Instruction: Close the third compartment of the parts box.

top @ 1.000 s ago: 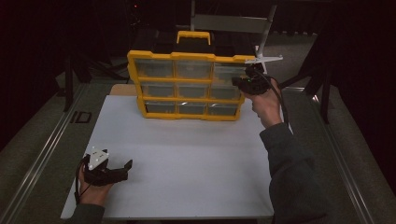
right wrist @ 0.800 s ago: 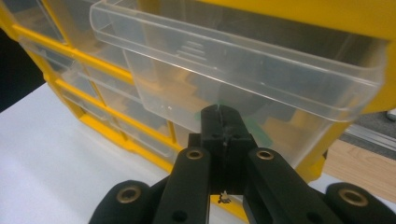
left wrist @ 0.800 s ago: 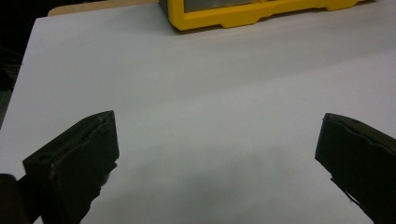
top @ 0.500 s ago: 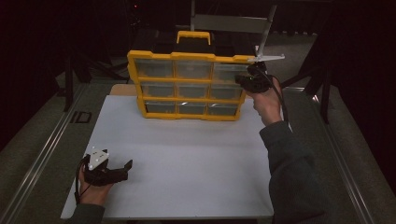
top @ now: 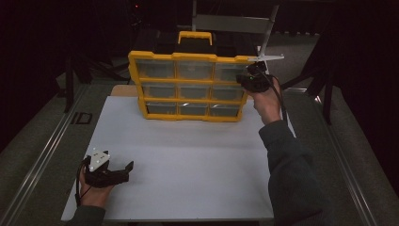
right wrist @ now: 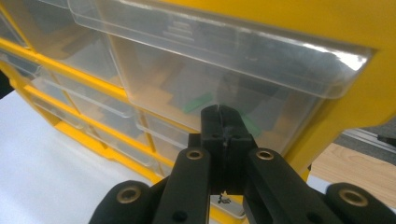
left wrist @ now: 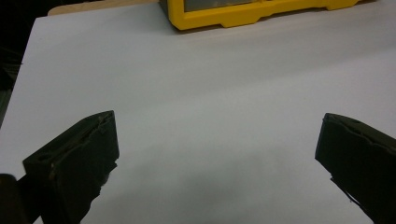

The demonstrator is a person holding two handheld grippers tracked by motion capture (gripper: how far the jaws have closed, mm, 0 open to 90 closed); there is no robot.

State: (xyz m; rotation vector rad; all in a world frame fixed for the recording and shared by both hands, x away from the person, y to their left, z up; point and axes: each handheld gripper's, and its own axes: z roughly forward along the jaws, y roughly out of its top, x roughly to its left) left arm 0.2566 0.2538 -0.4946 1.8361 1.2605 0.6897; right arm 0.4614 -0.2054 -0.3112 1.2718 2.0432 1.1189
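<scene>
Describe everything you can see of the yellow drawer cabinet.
The cabinet is a yellow plastic frame with nine clear drawers, three rows of three, and a yellow handle on top. It stands upright at the far edge of the white board. The shut right gripper sits at its top right drawer, which holds small parts.

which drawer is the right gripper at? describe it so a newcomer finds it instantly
Find the yellow organizer standing at the far edge of the white board, with a three-by-three grid of clear drawers. The one you want is the top-right drawer, by the cabinet's right wall. Unlike its neighbours, it has the shut right gripper at its front, and green pieces show inside in the right gripper view.
</scene>
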